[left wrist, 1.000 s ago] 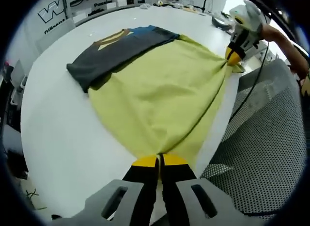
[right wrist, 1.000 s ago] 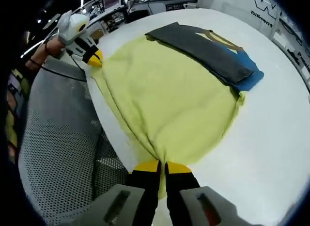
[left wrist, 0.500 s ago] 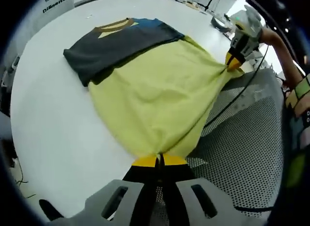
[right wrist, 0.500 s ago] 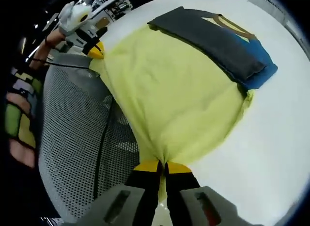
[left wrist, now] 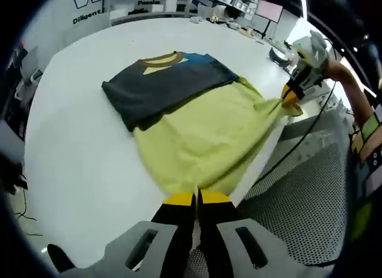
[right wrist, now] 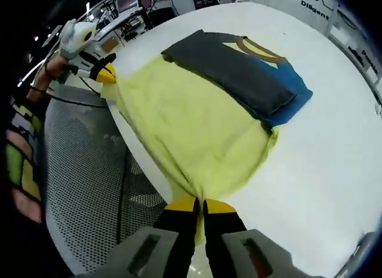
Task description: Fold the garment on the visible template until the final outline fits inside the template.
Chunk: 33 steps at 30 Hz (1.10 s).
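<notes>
The left hand-held gripper (left wrist: pixel 196 197) is closed on one corner of the yellow-green garment (left wrist: pixel 206 138), its yellow-tipped jaws pressed together with the cloth pinched between them at the near edge of the white desk (left wrist: pixel 77 129). The right hand-held gripper (right wrist: pixel 199 201) is closed in the same way on the opposite corner of that hem, the fabric bunching into a gathered point at its jaws.

From each hand-held gripper the garment spreads forward and away across the desk, loosely wrinkled rather than flat. Its far end lies under or against a dark grey folded piece (left wrist: pixel 161 87) with a tan collar and a blue panel (left wrist: pixel 200 58) showing along one side; from these views I cannot tell whether the grey and blue pieces are separate items or one.

In the left gripper view, the right hand-held gripper appears ahead and to the right, at the desk's edge, holding its corner with a cable trailing from it. In the right gripper view, the left hand-held gripper appears ahead and to the left, likewise at the edge. A grey mesh chair back (right wrist: pixel 83 170) sits just beside the desk edge, between the two hand-held grippers and below the held hem.
</notes>
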Each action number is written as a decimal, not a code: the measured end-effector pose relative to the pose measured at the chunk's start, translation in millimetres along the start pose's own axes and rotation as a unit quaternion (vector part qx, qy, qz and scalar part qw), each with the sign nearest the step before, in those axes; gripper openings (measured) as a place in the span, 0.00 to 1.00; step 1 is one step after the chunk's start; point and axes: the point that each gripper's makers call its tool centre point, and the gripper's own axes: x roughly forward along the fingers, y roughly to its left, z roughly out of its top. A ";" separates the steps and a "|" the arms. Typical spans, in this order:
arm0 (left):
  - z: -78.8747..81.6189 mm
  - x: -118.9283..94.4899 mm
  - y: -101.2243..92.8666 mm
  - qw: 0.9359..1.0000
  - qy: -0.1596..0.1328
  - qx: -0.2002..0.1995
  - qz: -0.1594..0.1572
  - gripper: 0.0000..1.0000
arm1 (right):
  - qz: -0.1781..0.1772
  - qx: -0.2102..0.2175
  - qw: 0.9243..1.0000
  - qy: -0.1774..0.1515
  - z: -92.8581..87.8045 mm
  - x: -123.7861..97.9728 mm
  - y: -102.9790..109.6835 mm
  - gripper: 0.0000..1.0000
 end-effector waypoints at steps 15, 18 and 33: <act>43.7 -8.4 24.2 0.993 -0.097 -0.013 0.069 0.00 | -0.109 0.032 0.983 -0.141 51.0 -22.4 -35.0 0.00; 56.4 -14.4 29.8 0.988 -0.129 -0.023 0.077 0.00 | -0.132 0.038 0.974 -0.179 65.3 -31.1 -43.0 0.00; 97.1 -21.1 51.3 0.972 -0.200 -0.019 0.121 0.00 | -0.179 0.064 0.948 -0.257 102.3 -42.6 -73.1 0.00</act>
